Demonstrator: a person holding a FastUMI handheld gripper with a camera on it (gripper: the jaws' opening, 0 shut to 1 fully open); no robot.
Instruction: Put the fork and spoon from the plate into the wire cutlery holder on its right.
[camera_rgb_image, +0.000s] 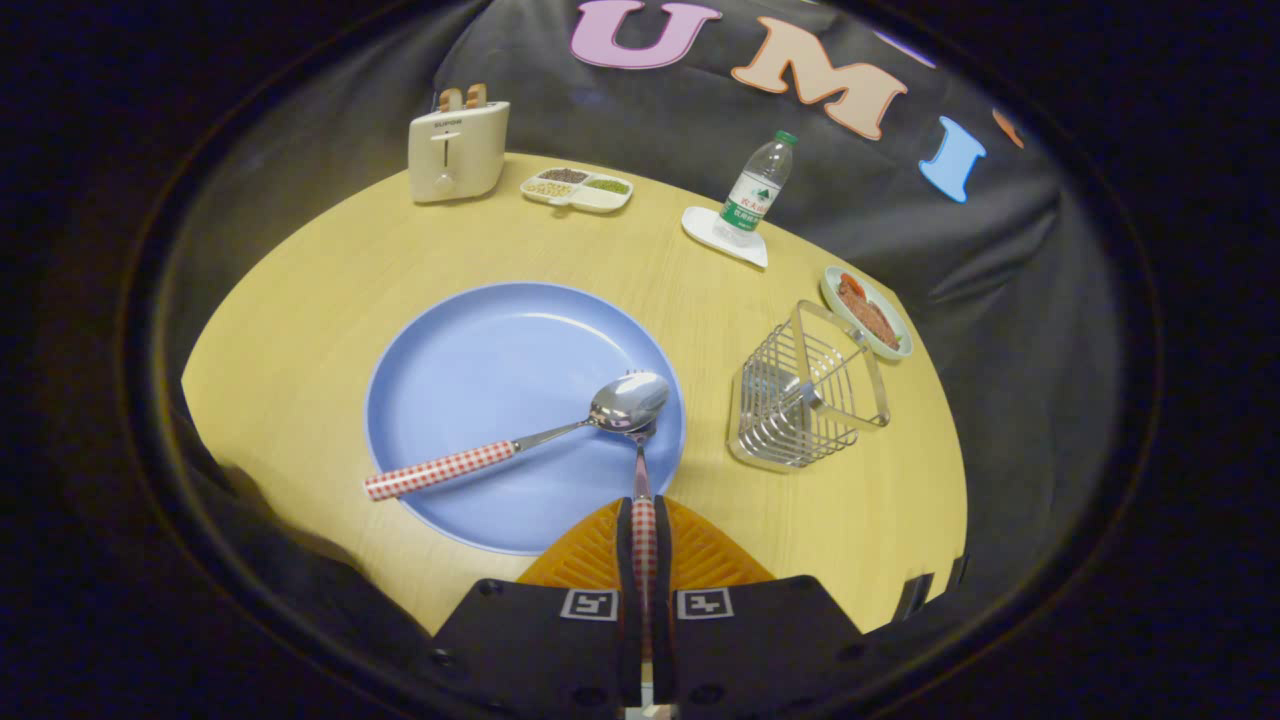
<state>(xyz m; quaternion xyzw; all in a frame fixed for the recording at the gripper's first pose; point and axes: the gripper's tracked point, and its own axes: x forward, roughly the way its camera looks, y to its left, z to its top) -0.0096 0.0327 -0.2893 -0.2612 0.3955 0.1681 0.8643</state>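
Gripper view: looking along the tongs (643, 560) over a round yellow surface (300, 330).
Tongs: closed down to a thin slit, both fingers pressing on the checked handle of the fork (641, 470), which runs straight ahead between them.
Fork: its tines lie on the blue plate (470, 380), tucked under the bowl of the spoon (600, 415), so the two pieces touch there.
Spoon: lies across the plate, bowl just beyond the tongs, checked handle pointing left past the plate's rim.
Cutlery holder: the wire cutlery holder (805, 400) stands just right of the plate, upright, open top, with nothing in it.
Risk one: lifting the fork is likely to drag or flip the spoon, since the spoon's bowl rests on the tines; it could slide off the plate.
Risk two: the grip sits far back on the handle, so the fork could pivot or droop between the fingers as it is carried.
Risk three: the tines might catch on the wires or rim and tip the light holder.
Other containers: a divided dish (577, 188) holds separate heaps of grains or beans; a small dish (868, 312) beyond the holder holds reddish food; a toaster (459, 150) has two slices in it; a water bottle (758, 188) stands on a white coaster.
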